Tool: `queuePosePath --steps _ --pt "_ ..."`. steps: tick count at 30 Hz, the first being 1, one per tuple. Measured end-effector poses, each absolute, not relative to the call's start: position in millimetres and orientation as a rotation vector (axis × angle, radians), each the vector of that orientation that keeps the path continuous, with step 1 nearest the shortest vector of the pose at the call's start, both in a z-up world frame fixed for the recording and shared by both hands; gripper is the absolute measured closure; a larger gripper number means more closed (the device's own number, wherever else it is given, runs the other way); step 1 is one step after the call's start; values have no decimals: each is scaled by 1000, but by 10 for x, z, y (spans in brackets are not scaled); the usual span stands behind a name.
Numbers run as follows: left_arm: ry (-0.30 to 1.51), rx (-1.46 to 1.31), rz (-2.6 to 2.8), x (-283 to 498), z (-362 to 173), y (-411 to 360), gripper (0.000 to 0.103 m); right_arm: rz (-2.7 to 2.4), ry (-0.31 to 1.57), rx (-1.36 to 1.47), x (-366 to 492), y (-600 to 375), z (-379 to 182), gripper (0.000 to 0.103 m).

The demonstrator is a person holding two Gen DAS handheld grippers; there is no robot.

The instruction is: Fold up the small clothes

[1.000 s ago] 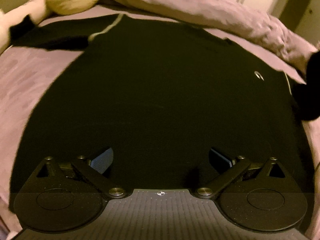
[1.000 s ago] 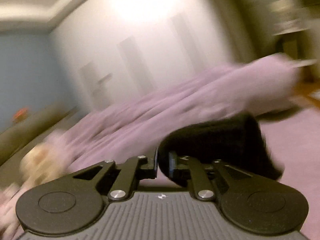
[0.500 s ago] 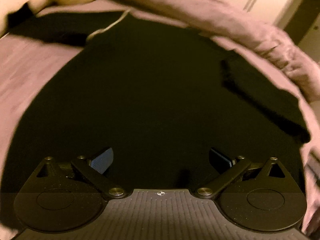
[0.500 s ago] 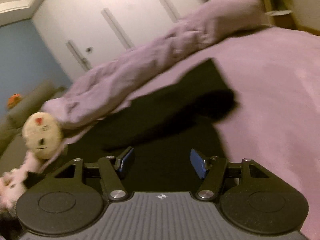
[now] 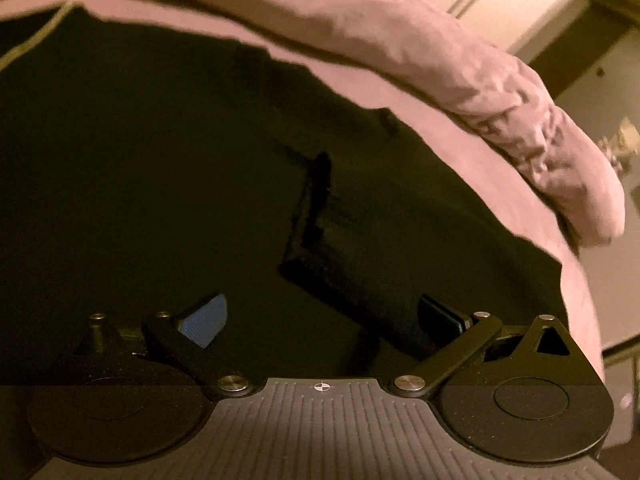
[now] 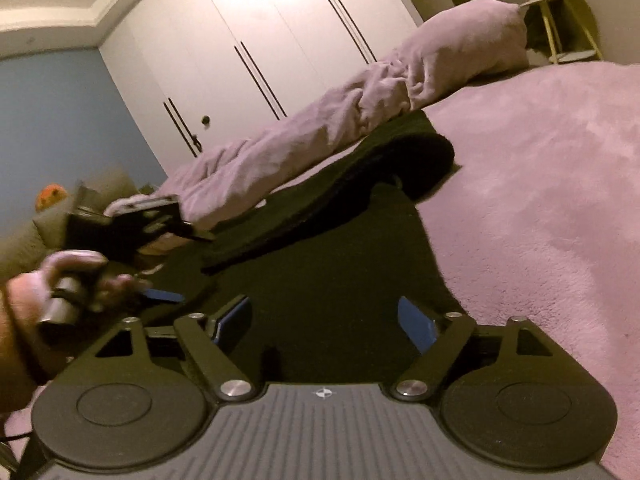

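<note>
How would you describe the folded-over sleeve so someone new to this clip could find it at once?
Start at the pink-purple fleece bed cover, then find the black long-sleeved top spread flat on it beside the rumpled lilac duvet. The folded-over sleeve is the thick dark band lying diagonally across the top's body, the only raised, doubled layer on it.
</note>
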State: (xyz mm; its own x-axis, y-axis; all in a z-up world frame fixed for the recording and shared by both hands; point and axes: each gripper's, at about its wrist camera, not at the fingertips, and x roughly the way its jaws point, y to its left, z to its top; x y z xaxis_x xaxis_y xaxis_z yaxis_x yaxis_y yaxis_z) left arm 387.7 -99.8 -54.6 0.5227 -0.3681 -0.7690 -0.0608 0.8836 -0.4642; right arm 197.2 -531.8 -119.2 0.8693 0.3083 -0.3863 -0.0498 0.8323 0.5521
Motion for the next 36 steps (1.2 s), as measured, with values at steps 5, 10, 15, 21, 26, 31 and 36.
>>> queuePosePath --steps 5,10,15,21,26,31,36 --pt "978 -579 -211 3991 -602 -1032 7 223 462 589 1954 -5331 -1231 18" --pt "1016 -674 -236 4133 -694 -1049 48 230 454 588 1942 -5322 -1239 17" --pt "1052 -708 -239 4160 -708 -1021 88 229 452 588 1912 -5316 -1235 17" --pt "948 -669 -318 4037 -373 -1000 89 228 454 587 1919 -5320 -1231 17" --pt "816 -590 -317 3885 20 -798 89 224 456 581 1921 -5315 -1219 17" --pt "710 -456 -188 3746 171 -414 87 223 456 578 1919 -5317 -1215 16" --pt "798 -423 -134 3729 -143 -140 56 226 456 568 1920 -5305 -1215 14"
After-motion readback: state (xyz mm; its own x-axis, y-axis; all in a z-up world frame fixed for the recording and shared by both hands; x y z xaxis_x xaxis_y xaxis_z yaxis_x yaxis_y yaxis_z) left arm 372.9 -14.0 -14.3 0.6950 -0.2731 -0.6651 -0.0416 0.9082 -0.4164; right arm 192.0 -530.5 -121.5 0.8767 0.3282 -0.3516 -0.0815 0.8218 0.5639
